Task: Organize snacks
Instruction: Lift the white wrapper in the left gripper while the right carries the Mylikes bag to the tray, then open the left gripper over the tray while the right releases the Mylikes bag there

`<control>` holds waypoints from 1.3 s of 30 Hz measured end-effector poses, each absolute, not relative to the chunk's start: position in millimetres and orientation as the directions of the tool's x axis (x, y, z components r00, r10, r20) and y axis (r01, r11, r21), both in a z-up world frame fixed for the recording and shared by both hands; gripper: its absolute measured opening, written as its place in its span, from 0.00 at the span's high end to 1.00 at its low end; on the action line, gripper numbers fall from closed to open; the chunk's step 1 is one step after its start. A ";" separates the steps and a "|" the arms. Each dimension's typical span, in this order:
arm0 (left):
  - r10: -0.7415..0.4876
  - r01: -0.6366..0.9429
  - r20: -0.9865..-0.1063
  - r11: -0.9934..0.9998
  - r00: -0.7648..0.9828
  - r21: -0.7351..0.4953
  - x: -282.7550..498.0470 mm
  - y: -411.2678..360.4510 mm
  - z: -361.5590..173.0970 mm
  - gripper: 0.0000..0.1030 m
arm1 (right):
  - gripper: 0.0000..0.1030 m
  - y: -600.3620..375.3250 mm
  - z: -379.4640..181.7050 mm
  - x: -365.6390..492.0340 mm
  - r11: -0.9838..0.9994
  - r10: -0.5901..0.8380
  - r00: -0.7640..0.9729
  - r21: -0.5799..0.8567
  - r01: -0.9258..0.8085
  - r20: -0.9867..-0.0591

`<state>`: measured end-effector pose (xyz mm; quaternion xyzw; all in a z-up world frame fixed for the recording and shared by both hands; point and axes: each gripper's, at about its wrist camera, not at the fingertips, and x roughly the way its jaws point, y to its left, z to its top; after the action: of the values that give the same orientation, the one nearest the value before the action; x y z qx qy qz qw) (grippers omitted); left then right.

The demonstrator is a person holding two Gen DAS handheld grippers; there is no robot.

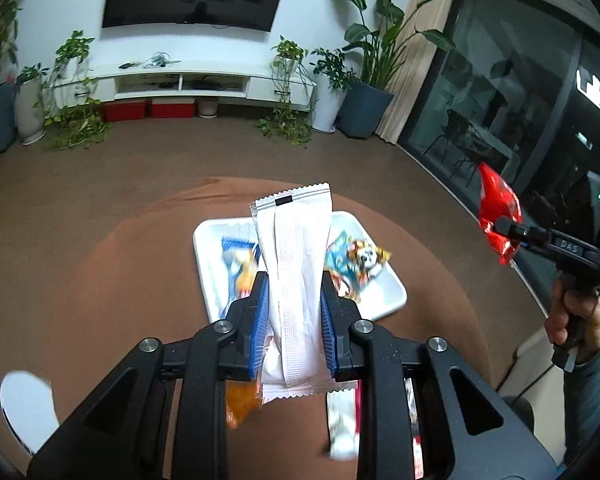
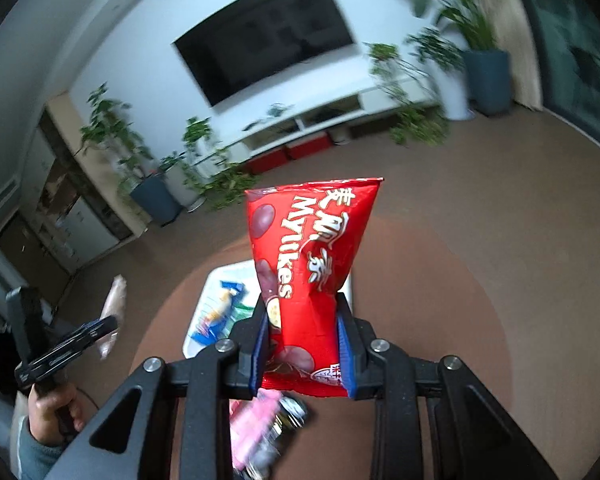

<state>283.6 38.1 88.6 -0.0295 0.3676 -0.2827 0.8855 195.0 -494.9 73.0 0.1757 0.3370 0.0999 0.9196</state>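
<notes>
White snack packet (image 1: pixel 296 280) — long, flat, with crimped sawtooth ends, a back seam down its length and a small black mark near the top edge — clamped upright between the blue pads of the left gripper (image 1: pixel 293 292), raised above the white tray (image 1: pixel 384 296). Red snack bag (image 2: pixel 308 280) — glossy, crumpled at the waist, printed with white lettering and brown round sweets — pinched in the right gripper (image 2: pixel 303 322), likewise held up over the tray; seen also from the left wrist view (image 1: pixel 498 212), off to the right and well apart from the white packet. In the tray: a blue and orange packet (image 1: pixel 240 264) at the left side, a teal and white cartoon-printed packet (image 1: pixel 354 262) at the right. Tray resting on a round bench (image 1: pixel 140 280) under a brown cloth. More packets lying on the cloth nearer the camera, blurred — an orange one (image 1: pixel 240 404), a white and red one (image 1: pixel 342 420), a pink one (image 2: pixel 256 420). A hand (image 1: pixel 576 312) in a grey-blue sleeve gripping the right gripper's handle.
</notes>
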 end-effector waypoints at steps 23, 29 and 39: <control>-0.425 0.433 -0.789 0.873 0.444 -0.226 399.0 -46.9 -42.7 0.79 | 0.69 -399.0 -56.0 357.8 0.937 0.338 0.470 0.337 -0.089 -0.816; -0.416 0.433 -0.797 0.875 0.438 -0.218 404.6 -56.7 -60.3 0.78 | 0.69 -395.7 -66.2 361.5 0.945 0.319 0.451 0.313 -0.089 -0.834; -0.403 0.437 -0.820 0.874 0.406 -0.213 409.0 -65.5 -77.6 0.75 | 0.62 -396.5 -78.4 360.3 0.946 0.314 0.447 0.315 -0.075 -0.837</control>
<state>409.0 -65.5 -77.6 0.0174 0.4840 -0.2505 0.8382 360.3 -396.5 -78.4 0.1167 0.5129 0.1153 0.8426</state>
